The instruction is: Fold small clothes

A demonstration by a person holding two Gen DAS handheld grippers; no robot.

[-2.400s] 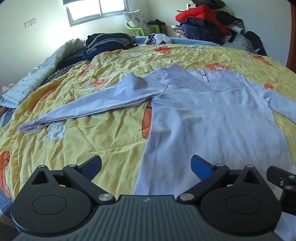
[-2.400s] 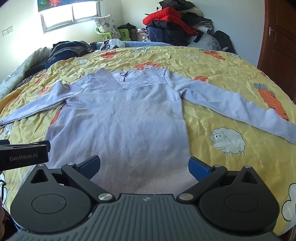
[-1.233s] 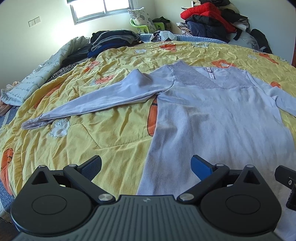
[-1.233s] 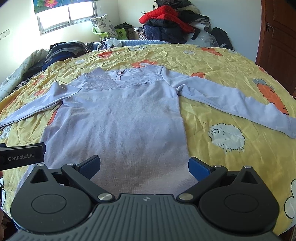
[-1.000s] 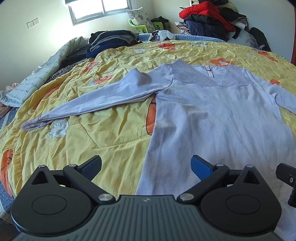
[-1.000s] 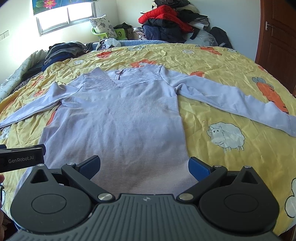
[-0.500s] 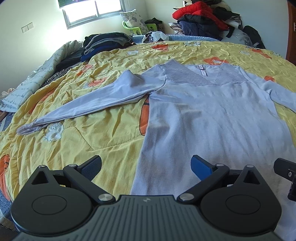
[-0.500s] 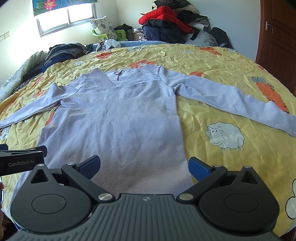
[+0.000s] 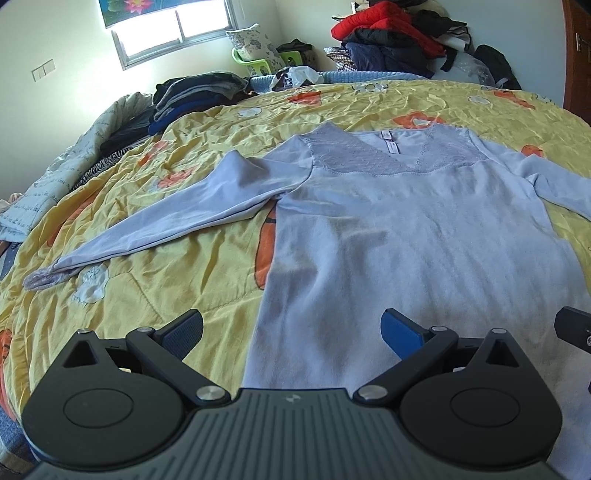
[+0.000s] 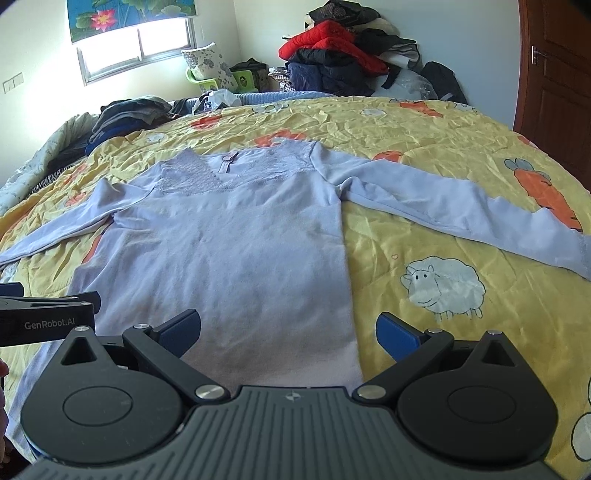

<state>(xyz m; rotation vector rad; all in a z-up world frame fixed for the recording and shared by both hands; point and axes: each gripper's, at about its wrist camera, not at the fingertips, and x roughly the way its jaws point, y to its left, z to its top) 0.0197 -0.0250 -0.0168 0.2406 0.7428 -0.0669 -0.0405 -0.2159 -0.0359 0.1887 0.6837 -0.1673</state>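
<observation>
each gripper (image 9: 291, 334) (image 10: 288, 332) has blue finger pads (image 9: 400, 328), black linkage arms with silver screws, round black discs and a ribbed grey body.

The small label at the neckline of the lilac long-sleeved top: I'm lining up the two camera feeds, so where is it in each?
Left wrist view: small neck label, upper centre-right, inside the V-neck.
Right wrist view: same label, upper centre-left.
Shared landmark: red padded jacket on the far clothes pile.
</observation>
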